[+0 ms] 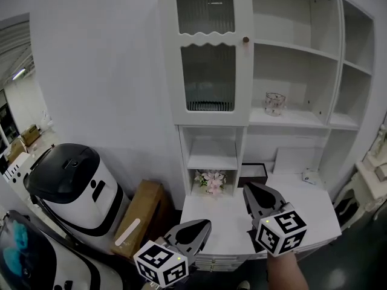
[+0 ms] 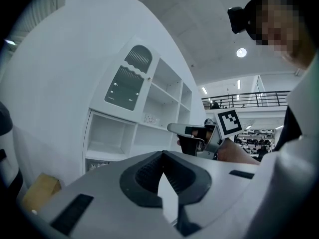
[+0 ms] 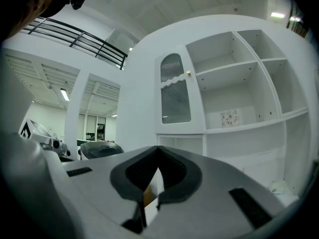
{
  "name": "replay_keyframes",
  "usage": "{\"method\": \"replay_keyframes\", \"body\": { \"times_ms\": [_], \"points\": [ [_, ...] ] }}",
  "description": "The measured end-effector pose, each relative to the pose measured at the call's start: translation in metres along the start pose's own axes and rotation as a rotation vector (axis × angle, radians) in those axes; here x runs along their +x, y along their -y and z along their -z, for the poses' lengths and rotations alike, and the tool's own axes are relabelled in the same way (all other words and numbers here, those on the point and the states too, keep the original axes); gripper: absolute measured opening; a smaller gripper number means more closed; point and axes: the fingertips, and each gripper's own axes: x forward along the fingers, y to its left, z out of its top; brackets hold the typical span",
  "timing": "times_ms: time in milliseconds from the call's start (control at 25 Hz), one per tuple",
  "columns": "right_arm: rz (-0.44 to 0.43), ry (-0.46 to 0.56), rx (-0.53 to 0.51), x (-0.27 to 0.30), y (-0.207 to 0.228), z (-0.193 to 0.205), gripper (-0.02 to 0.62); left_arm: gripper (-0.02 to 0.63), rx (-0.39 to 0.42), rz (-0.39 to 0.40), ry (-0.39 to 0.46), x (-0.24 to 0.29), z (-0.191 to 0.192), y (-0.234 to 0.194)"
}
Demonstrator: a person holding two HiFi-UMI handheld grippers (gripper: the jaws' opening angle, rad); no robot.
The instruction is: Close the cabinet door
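Observation:
The white cabinet door with ribbed glass panes and a small round knob stands flush against the cabinet's upper left compartment; it also shows in the left gripper view as the door and in the right gripper view as the door. My left gripper is low at the bottom of the head view, shut and holding nothing. My right gripper is beside it, a little higher, also shut and empty. Both point level toward the cabinet and stay well apart from the door.
Open shelves to the door's right hold a glass cup. Below are pink flowers, a black box and a white counter. A white and black machine and a cardboard box stand at the left.

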Motion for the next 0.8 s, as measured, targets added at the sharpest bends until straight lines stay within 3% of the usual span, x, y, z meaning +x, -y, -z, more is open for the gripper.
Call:
{"method": "replay_keyframes", "body": {
  "times_ms": [800],
  "points": [
    [-0.034,-0.006,0.019,-0.005,-0.004,0.008,0.005,0.002,-0.006,-0.001,0.000,0.009,0.003,0.005]
  ]
}}
